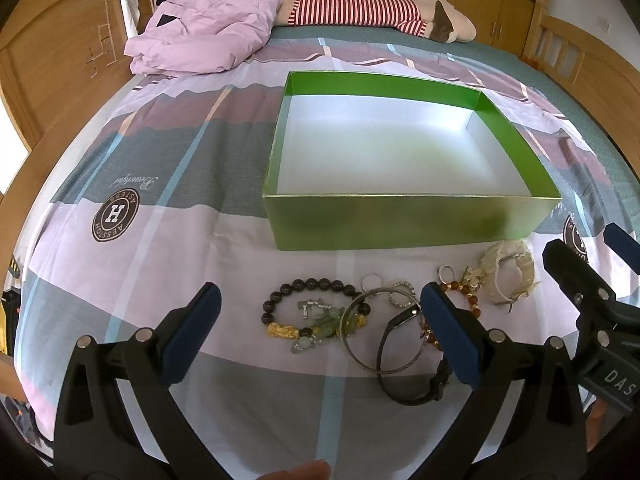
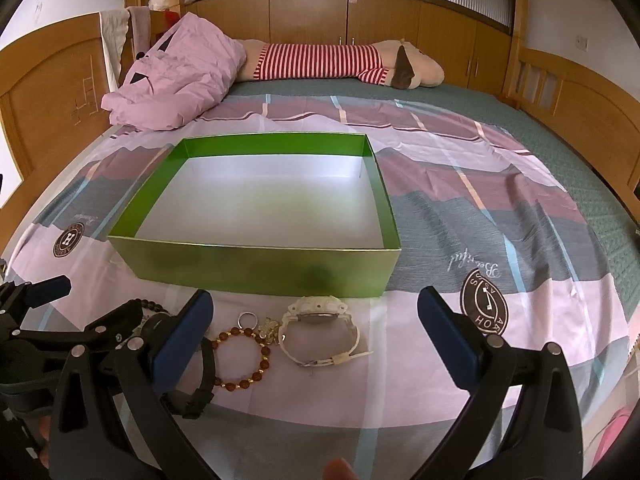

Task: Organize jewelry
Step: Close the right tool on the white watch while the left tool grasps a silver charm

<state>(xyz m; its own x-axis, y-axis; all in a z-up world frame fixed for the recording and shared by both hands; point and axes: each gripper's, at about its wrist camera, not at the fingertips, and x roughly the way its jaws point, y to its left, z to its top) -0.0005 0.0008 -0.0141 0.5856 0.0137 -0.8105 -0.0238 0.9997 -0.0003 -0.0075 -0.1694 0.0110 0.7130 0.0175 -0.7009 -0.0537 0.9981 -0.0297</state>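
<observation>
An empty green box [image 1: 408,220] [image 2: 256,266] with a white inside sits on the bed. In front of it lies the jewelry: a dark bead bracelet [image 1: 308,286] with gold charms, a silver bangle [image 1: 360,344], small rings [image 1: 372,279], a black watch [image 1: 416,394] [image 2: 200,384], an amber bead bracelet [image 2: 242,360] [image 1: 464,290] and a white watch [image 2: 320,330] [image 1: 506,276]. My left gripper [image 1: 320,336] hangs open above the dark bracelet and bangle. My right gripper [image 2: 316,336] is open above the white watch. Neither holds anything.
The bedspread [image 1: 160,184] is striped pink, grey and maroon. A crumpled pink cloth [image 1: 204,28] and a striped plush toy [image 1: 360,10] lie at the far side. Wooden bed rails [image 2: 560,92] and cupboards surround the bed.
</observation>
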